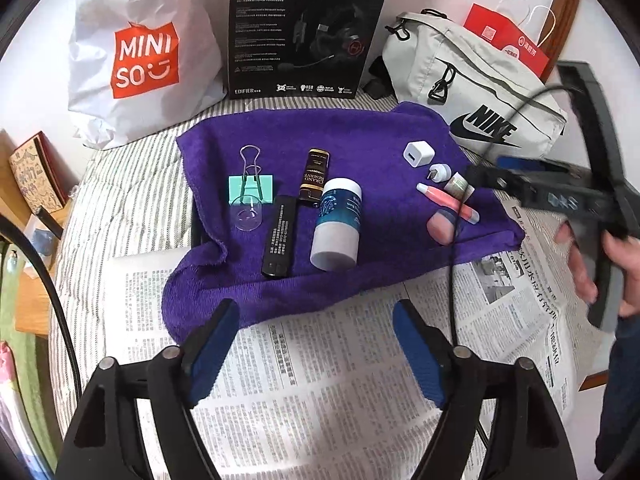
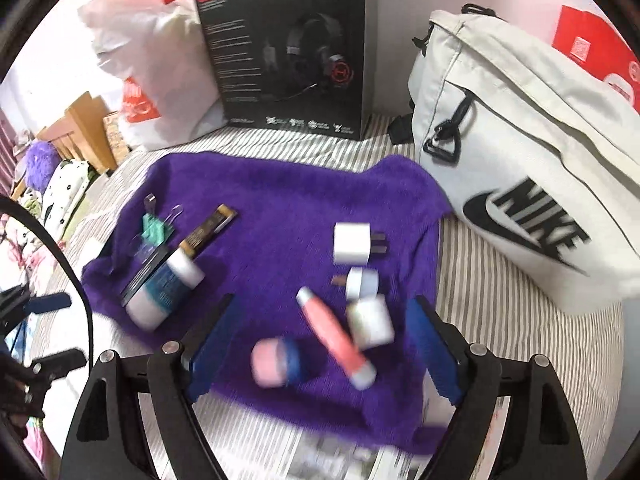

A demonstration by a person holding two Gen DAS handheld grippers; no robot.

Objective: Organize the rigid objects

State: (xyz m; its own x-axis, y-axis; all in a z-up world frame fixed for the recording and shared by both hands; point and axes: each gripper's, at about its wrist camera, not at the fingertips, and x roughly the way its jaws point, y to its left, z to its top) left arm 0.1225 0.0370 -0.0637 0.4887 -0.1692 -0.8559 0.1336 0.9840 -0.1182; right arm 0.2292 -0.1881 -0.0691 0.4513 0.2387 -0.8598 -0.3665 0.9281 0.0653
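A purple towel (image 1: 360, 140) carries two groups of objects. At its left lie a teal binder clip (image 1: 251, 188), a black bar (image 1: 280, 236), a brown box (image 1: 316, 174) and a white-and-blue bottle (image 1: 338, 224). At its right lie a white charger cube (image 2: 352, 246), a small plug adapter (image 2: 362, 284), a small white box (image 2: 370, 320), a pink tube (image 2: 336, 336) and a pink-and-blue cap (image 2: 276, 362). My left gripper (image 1: 316, 316) hangs open over the towel's near edge, holding nothing. My right gripper (image 2: 324, 308) is open above the pink tube, its pads clear of it.
A white Miniso bag (image 1: 140, 60), a black headset box (image 1: 304, 28), a grey Nike bag (image 1: 480, 92) and a red paper bag (image 1: 508, 44) line the far side. Newspaper (image 1: 320, 380) covers the striped bedding (image 1: 120, 200) in front. A black cable (image 1: 454, 280) crosses the towel's right end.
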